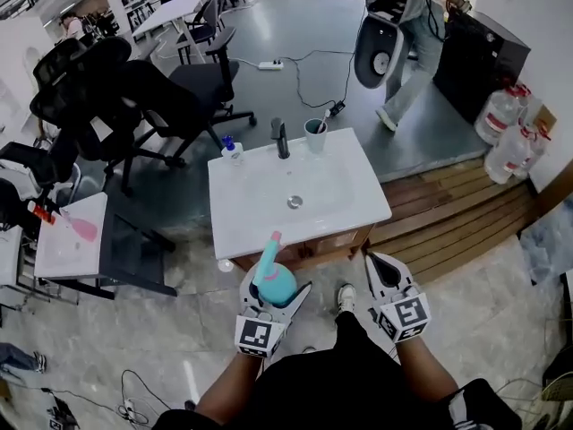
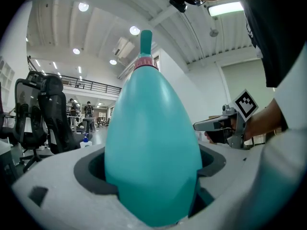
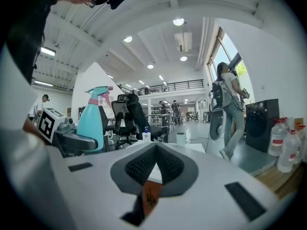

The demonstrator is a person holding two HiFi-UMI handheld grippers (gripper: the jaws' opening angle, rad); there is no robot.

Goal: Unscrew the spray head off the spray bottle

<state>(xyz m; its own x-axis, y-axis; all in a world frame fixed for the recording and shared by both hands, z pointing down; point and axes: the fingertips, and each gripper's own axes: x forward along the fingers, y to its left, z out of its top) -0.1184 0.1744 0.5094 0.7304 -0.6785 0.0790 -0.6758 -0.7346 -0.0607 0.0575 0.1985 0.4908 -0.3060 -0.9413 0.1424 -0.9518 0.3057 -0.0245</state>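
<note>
Spray bottle (image 1: pixel 271 280), teal and egg-shaped, sits clamped between the jaws of the left gripper (image 1: pixel 276 292) at the lower centre of the head view. Its neck points up and away toward the basin. In the left gripper view the bottle fills the middle of the frame, its wide body wedged in the dark throat of the jaws. The spray head (image 3: pixel 101 94), pink at the collar with a teal trigger top, is on the bottle.

The right gripper (image 1: pixel 378 267) hangs to the right of the bottle, apart from it, with its jaws pressed together on nothing. Its own view shows the ribbed pads meeting in a point, and the bottle stands off at the left of that frame.

Just beyond both grippers is a white washbasin top (image 1: pixel 358 213), its near edge close to the bottle's tip. A faucet (image 1: pixel 281 138), a cup (image 1: pixel 315 135) and a small pump bottle (image 1: pixel 232 150) line the far edge.

Black office chairs (image 1: pixel 134 97) crowd the upper left, and a small white table (image 1: pixel 67 249) stands at the left. A wooden platform (image 1: pixel 466 213) and water jugs (image 1: pixel 510 137) lie to the right. A person (image 1: pixel 421 34) walks at the upper right. Bare floor lies around the person holding the grippers.
</note>
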